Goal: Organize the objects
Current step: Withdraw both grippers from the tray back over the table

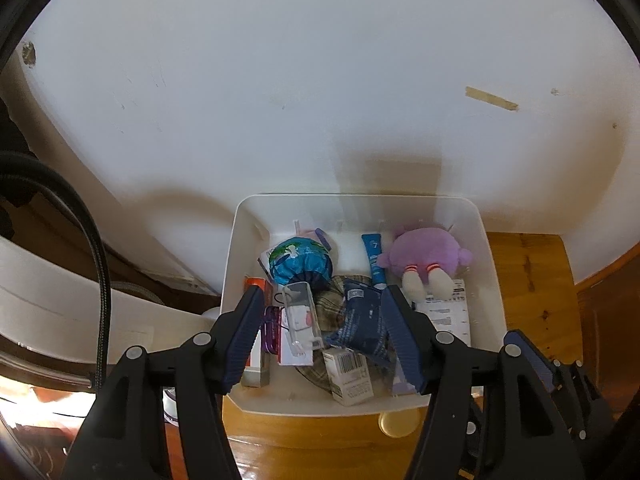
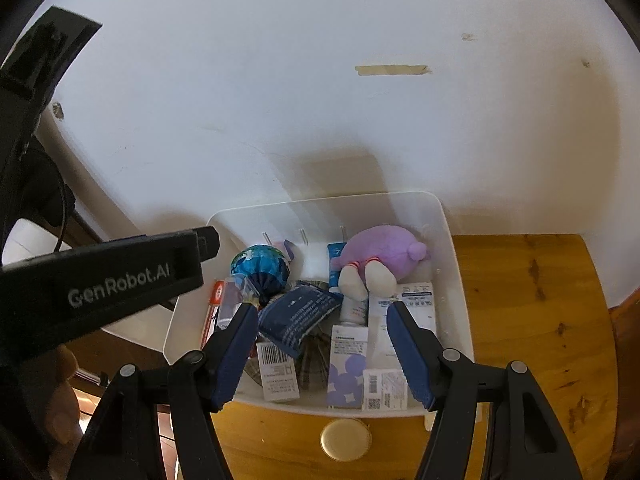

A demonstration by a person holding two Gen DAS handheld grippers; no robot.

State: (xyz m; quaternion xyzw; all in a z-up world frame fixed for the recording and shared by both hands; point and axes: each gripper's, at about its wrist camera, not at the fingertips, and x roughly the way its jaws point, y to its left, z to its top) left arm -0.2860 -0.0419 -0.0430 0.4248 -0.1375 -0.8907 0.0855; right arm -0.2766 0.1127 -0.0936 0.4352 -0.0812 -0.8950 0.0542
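So, both of my grippers are hovering over the white bin (image 1: 490, 280) that sits on the wooden surface (image 2: 532, 320), pushed up against the wall. Pretty much everything I can see is already inside it, so I'd guess the organizing is close to done.

Biggest thing in there is the purple plush (image 2: 384, 248), lying at the back right with its white feet toward me. Back left is the blue globe ball (image 1: 300, 260). In the middle there's a dark blue pouch (image 2: 298, 316) lying tilted over a plaid cloth (image 1: 330, 308). Then a bunch of small boxes: a purple-dotted box (image 2: 347, 368) along the front wall, a barcode box (image 1: 352, 376) just beside the cloth, an orange box (image 1: 256, 284) along the left wall, plus a clear case (image 1: 300, 312) and a blue tube (image 1: 374, 258) at the back.

What's left, as far as I can tell: a little round gold lid (image 2: 345, 438) is on the wood just outside the bin's front wall. That looks like the last stray, though I can't see the whole surface.

My left gripper (image 1: 322, 340) has its fingers spread wide with nothing between them, and the right gripper (image 2: 322, 350) is spread and empty too.
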